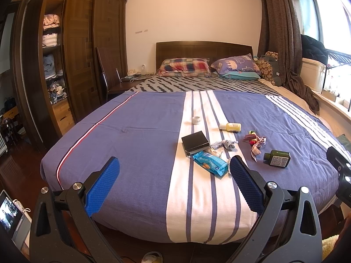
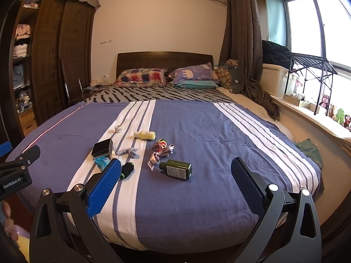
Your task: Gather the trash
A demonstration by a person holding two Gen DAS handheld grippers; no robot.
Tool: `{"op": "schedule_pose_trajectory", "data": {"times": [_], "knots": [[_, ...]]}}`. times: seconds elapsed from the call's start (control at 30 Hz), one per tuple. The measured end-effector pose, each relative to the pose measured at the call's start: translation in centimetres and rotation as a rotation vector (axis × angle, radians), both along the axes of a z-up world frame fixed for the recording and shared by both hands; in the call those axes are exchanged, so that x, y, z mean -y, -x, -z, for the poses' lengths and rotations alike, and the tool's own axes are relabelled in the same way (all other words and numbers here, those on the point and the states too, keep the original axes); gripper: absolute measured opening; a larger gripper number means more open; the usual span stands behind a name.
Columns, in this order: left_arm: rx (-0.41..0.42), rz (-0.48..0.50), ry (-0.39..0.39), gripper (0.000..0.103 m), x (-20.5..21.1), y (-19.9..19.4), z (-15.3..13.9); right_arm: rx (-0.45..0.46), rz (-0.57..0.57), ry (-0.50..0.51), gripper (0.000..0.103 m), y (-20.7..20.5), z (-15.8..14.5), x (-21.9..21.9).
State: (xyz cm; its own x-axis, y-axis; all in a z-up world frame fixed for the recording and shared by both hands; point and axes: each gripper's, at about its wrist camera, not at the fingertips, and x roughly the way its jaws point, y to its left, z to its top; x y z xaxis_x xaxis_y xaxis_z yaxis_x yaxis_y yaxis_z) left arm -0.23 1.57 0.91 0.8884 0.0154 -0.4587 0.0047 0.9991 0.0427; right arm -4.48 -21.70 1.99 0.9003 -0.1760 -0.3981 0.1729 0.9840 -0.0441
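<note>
Litter lies scattered on the blue-and-white striped bedspread [image 1: 136, 131]. I see a blue wipes packet [image 1: 209, 163], a black box [image 1: 195, 143], a crumpled rag [image 1: 226, 144], a yellow bottle [image 1: 230, 127], a striped ribbon [image 1: 256, 145], a dark green bottle [image 1: 277, 158] and a small white cup [image 1: 196, 120]. The right wrist view adds a small black tube [image 2: 127, 169] beside the green bottle [image 2: 176, 168]. My left gripper [image 1: 174, 166] hovers open over the bed's foot, short of the packet. My right gripper [image 2: 175, 171] is open too, its fingers spread either side of the green bottle, still nearer than it.
Pillows [image 1: 185, 65] and a headboard [image 1: 204, 48] stand at the far end. A wardrobe [image 1: 72, 50] and chair [image 1: 107, 72] are on the left, a curtain [image 1: 283, 32] and window ledge with boxes [image 2: 276, 81] on the right. A green cloth [image 2: 309, 151] lies off the bed's right edge.
</note>
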Motion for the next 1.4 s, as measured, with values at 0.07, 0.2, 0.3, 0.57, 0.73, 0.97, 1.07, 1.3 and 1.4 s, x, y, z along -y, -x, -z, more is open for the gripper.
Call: {"op": "schedule_pose_trajectory", "data": {"times": [0.07,0.2,0.3,0.57,0.73,0.97,1.07,1.3,1.4], "knots": [[0.000,-0.001,0.000,0.095,0.0,0.0,0.0,0.000,0.001,-0.001,0.100,0.0,0.0,0.0],[-0.001,-0.003,0.001,0.095,0.0,0.0,0.0,0.002,0.008,-0.003,0.100,0.0,-0.2,0.2],[-0.003,-0.005,0.005,0.095,-0.4,-0.1,0.1,0.005,0.017,-0.006,0.100,-0.1,-0.3,0.6],[-0.048,-0.006,-0.011,0.095,-0.4,-1.6,1.4,-0.022,0.047,-0.007,0.100,-1.1,0.6,1.9],[-0.078,-0.008,-0.016,0.095,-0.2,-3.0,2.0,-0.059,0.059,-0.004,0.100,-2.7,1.6,2.8],[-0.098,-0.017,-0.059,0.095,0.8,-5.6,2.9,-0.116,0.033,-0.016,0.100,-5.9,3.3,3.7],[-0.121,-0.018,-0.077,0.095,0.9,-6.9,4.1,-0.138,0.036,-0.047,0.098,-7.3,4.6,4.2],[-0.236,0.055,-0.074,0.091,1.7,-10.7,8.6,-0.215,0.040,-0.128,0.089,-11.0,8.6,5.3],[-0.290,0.092,-0.045,0.088,2.2,-12.0,10.6,-0.234,0.035,-0.127,0.089,-12.1,10.1,5.1]]}}
